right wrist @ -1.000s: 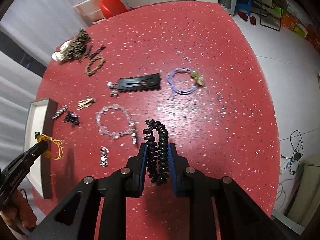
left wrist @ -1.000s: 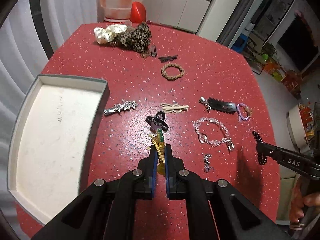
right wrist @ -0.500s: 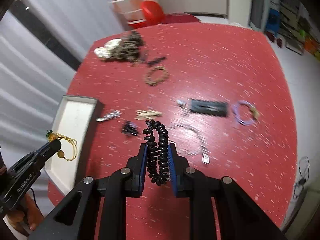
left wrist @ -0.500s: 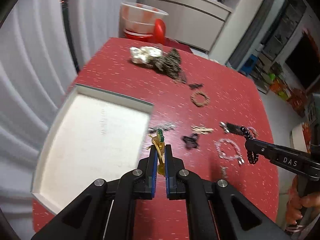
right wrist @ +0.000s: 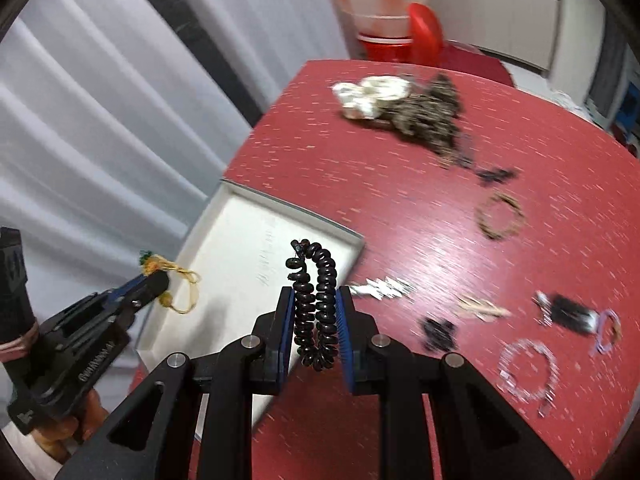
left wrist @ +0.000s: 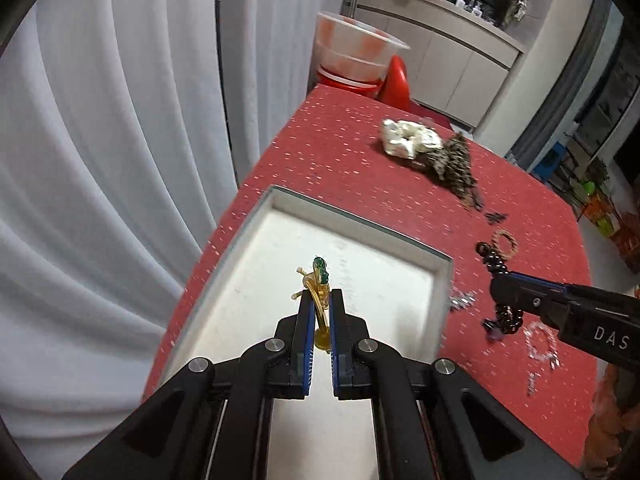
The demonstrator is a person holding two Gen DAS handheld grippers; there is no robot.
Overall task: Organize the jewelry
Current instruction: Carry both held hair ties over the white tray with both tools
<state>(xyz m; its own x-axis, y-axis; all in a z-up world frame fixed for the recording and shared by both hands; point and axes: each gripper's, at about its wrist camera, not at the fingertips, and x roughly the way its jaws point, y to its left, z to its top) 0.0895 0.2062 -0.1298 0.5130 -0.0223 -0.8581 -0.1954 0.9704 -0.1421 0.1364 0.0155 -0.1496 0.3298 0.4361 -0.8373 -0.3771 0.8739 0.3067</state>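
Red speckled table (left wrist: 360, 152) beside white curtains; loose jewelry lies scattered toward its right side. The left gripper (left wrist: 320, 304) is clamped on a yellow cord ornament (left wrist: 318, 292) with a green bead, held over the white tray (left wrist: 360, 220). The right gripper (right wrist: 316, 308), just right of the tray, pinches a black coil hair tie (right wrist: 316, 308). Both pieces appear light, soft and springy; a mid-length pinch should suit them. The tray's visible interior holds nothing.

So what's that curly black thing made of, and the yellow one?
The black coil looks like glossy plastic: springy spiral loops with shiny highlights. The yellow tie looks like clear, rubbery plastic cord, see-through amber, with a small green bead; it could be elastic.
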